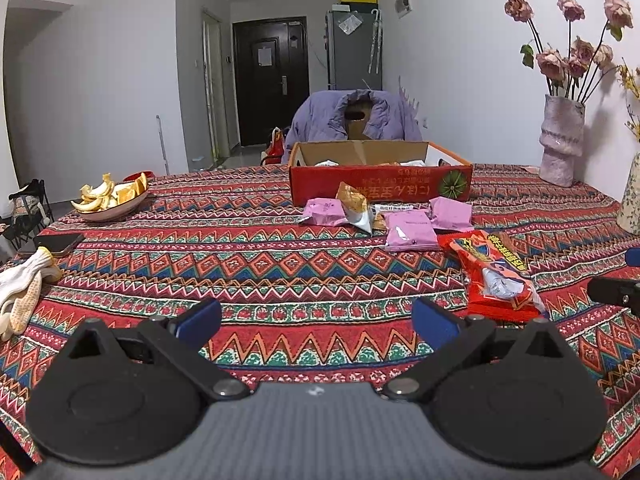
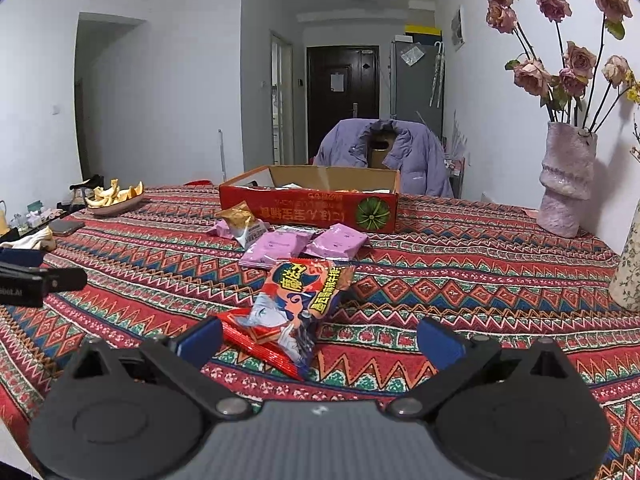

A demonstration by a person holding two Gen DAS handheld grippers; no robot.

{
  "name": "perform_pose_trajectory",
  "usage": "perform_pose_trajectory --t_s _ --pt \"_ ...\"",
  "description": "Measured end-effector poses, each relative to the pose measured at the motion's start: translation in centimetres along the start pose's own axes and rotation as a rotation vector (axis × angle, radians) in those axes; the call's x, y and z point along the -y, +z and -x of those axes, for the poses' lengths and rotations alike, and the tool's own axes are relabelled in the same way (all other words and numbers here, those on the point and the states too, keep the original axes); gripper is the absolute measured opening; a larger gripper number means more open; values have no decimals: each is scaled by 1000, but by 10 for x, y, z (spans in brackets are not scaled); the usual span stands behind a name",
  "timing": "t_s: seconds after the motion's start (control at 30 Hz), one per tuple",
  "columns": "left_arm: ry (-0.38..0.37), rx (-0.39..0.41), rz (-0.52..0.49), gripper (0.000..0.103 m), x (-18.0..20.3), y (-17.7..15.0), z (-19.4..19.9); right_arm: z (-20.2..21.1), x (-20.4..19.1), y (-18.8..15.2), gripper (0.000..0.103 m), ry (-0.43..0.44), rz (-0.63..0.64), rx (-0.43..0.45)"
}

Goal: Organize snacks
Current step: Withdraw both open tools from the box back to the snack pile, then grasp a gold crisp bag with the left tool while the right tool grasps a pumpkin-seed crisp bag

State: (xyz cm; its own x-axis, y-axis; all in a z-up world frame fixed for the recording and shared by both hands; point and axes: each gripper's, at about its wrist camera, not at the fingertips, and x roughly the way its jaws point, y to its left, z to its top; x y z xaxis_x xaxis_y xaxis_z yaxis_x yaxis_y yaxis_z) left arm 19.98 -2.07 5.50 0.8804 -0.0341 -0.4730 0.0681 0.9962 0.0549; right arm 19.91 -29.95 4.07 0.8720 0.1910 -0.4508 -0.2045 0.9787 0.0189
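A red cardboard box [image 1: 380, 184] stands open at the far side of the patterned table; it also shows in the right wrist view [image 2: 312, 210]. In front of it lie pink snack packets [image 1: 410, 230] [image 2: 276, 246], a gold and white packet [image 1: 354, 206] [image 2: 242, 220] and a red snack bag [image 1: 496, 276] [image 2: 296, 304]. My left gripper [image 1: 316, 326] is open and empty above bare cloth, left of the red bag. My right gripper [image 2: 318, 340] is open, with the near end of the red bag between its fingers, untouched.
A bowl of orange peel [image 1: 110, 200] [image 2: 116, 198], a phone [image 1: 60, 242] and white gloves [image 1: 20, 292] lie at the left. A pink vase of dried roses [image 1: 560, 140] [image 2: 566, 184] and a floral vase [image 2: 630, 268] stand at the right. A chair with a purple jacket [image 1: 352, 118] is behind the box.
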Motion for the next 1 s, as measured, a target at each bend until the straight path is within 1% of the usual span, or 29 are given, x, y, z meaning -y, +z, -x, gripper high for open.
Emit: perform_pose_trajectory --t_s 0.13,0.3,0.4,0.53,0.6,0.67,0.73,0.77,0.8,0.83,0.87,0.93,0.97,1.0 --pt "-3 -12 -2 103 1 4 -10 -12 4 3 103 2 -22 -22" --pt "-13 -28 -7 103 4 17 -31 -24 10 13 103 8 -40 -24" --pt "-32 -40 -6 103 8 29 -51 -34 15 24 103 4 -39 -25" --pt "-70 -59 25 103 14 50 -88 -58 23 44 103 13 -66 -33" --pt "-65 -63 32 103 17 60 -110 -73 26 54 103 34 -79 -48" --pt "-53 -41 27 102 21 69 -132 -86 26 65 103 55 -71 -52" --pt "-57 -20 34 97 22 76 -156 -101 26 77 103 73 -42 -39" --pt "-75 -23 44 91 22 80 -170 -110 27 83 103 81 -35 -34" --pt "-90 -41 52 87 22 83 -184 -119 29 88 103 84 -35 -40" --pt "-100 -60 61 80 23 86 -197 -132 31 96 103 83 -44 -51" --pt "-112 -70 62 76 23 88 -209 -142 33 103 103 92 -52 -54" --pt "-108 -85 39 72 26 90 -236 -167 34 116 100 122 -61 -69" --pt "-100 -87 25 67 27 90 -245 -179 34 122 96 138 -57 -79" --pt "-91 -89 19 64 28 90 -254 -195 33 128 94 163 -56 -95"
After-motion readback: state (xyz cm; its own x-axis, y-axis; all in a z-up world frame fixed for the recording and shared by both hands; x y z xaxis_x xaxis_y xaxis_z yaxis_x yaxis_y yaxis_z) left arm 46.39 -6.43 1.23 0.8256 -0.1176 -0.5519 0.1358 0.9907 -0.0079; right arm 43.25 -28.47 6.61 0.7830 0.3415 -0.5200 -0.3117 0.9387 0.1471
